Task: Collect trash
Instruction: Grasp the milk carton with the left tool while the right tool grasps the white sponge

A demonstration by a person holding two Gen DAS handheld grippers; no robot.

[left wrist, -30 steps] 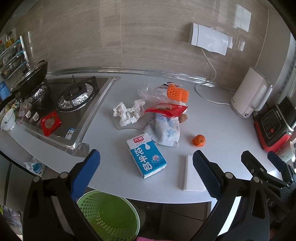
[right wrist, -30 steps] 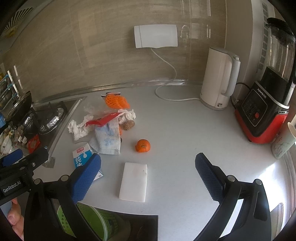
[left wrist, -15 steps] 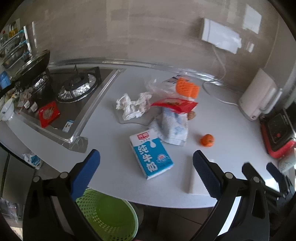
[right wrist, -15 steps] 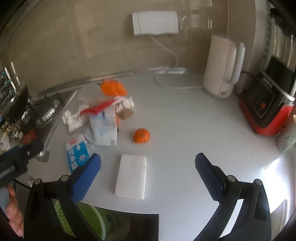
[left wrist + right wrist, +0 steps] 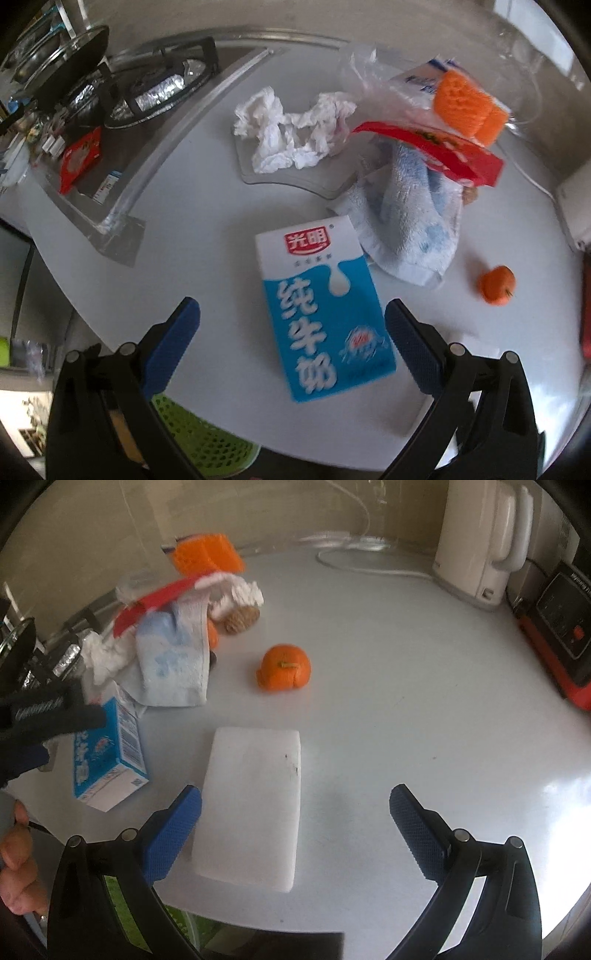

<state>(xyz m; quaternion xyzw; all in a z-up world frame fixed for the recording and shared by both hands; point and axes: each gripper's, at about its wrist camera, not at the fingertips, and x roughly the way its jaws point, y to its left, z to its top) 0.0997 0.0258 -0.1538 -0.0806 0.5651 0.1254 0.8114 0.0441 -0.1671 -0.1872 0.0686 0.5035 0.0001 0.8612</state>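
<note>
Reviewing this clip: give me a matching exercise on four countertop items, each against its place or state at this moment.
Items:
1. milk carton
2. crumpled tissue
3. orange peel
4. white sponge block

Places or states:
A. lying flat between the open fingers of the left gripper
B. alone on bare counter, apart from the pile
C. nearest the stove
D. just ahead of the right gripper, by its left finger

Pairs: 1-A, 2-C, 3-B, 4-D

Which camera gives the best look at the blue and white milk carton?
The left wrist view: the blue and white milk carton lies face-up, centred. The right wrist view shows the carton at the edge, partly hidden by the left gripper.
</note>
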